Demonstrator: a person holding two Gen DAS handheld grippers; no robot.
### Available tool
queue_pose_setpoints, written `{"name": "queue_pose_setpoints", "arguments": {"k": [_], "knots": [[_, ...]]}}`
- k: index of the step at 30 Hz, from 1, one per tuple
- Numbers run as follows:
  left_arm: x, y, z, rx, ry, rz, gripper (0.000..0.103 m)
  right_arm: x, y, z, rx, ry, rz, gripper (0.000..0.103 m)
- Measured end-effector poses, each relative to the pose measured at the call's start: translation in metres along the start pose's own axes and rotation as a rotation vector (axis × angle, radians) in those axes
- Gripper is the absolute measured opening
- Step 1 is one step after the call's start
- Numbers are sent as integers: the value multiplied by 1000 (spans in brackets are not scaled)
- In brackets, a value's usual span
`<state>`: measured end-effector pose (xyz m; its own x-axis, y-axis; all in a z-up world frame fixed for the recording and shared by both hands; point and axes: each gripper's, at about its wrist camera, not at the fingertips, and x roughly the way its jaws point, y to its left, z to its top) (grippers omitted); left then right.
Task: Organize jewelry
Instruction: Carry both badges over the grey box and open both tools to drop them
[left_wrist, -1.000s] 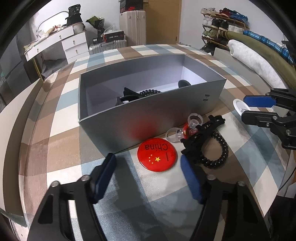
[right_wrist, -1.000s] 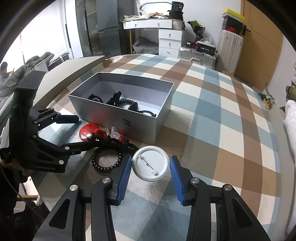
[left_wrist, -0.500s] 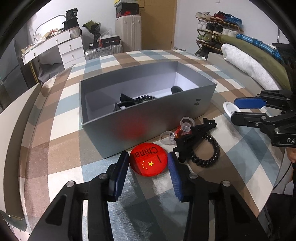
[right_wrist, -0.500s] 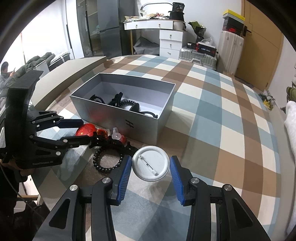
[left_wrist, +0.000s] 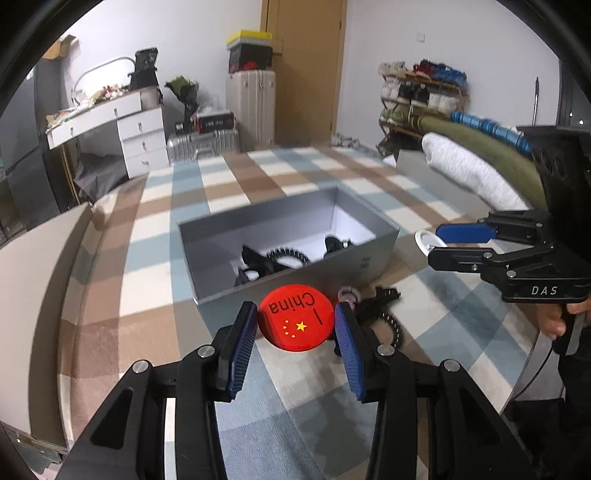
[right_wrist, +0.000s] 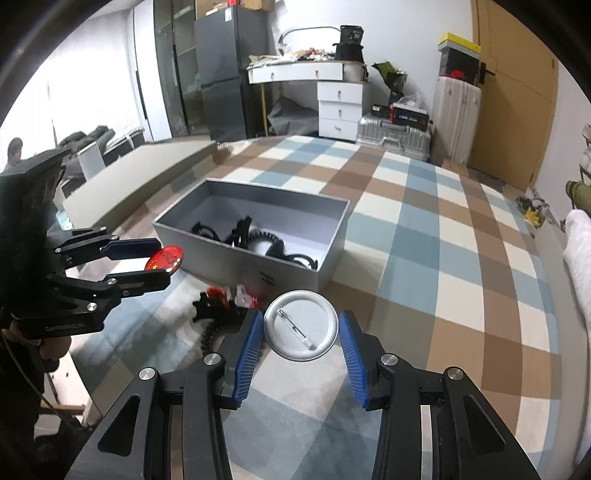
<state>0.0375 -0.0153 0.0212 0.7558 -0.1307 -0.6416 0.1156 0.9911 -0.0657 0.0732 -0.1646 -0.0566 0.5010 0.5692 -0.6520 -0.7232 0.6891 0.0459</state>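
My left gripper (left_wrist: 295, 313) is shut on a round red badge (left_wrist: 297, 319) printed "China" with yellow stars, held off the table in front of the open grey box (left_wrist: 295, 275). The right wrist view shows that left gripper (right_wrist: 161, 259) with the red badge (right_wrist: 165, 257) at the left. My right gripper (right_wrist: 301, 320) is shut on a white badge (right_wrist: 301, 328), pin side up, near the grey box (right_wrist: 240, 266). The left wrist view shows the right gripper (left_wrist: 437, 243) and the white badge (left_wrist: 425, 239). Black hair ties and clips lie in the box.
A black bead bracelet (left_wrist: 393, 328), a black clip (left_wrist: 380, 295) and small red and clear pieces (right_wrist: 243, 297) lie on the checked tablecloth (right_wrist: 424, 258) before the box. The table edge runs along the left. Rolled bedding (left_wrist: 472, 170) lies at the right.
The left gripper's jaws closed around the red badge and raised it off the cloth. The right gripper kept hold of the white badge and barely moved.
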Motion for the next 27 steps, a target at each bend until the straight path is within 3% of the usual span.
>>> {"name": "queue_pose_setpoints", "arguments": {"k": [16, 27], "knots": [[-21, 21, 10, -80, -133, 37, 37, -13, -4, 11, 95, -139, 54, 42], [-20, 31, 11, -123, -151, 60, 37, -4, 0, 16, 133, -166, 93, 42]]}}
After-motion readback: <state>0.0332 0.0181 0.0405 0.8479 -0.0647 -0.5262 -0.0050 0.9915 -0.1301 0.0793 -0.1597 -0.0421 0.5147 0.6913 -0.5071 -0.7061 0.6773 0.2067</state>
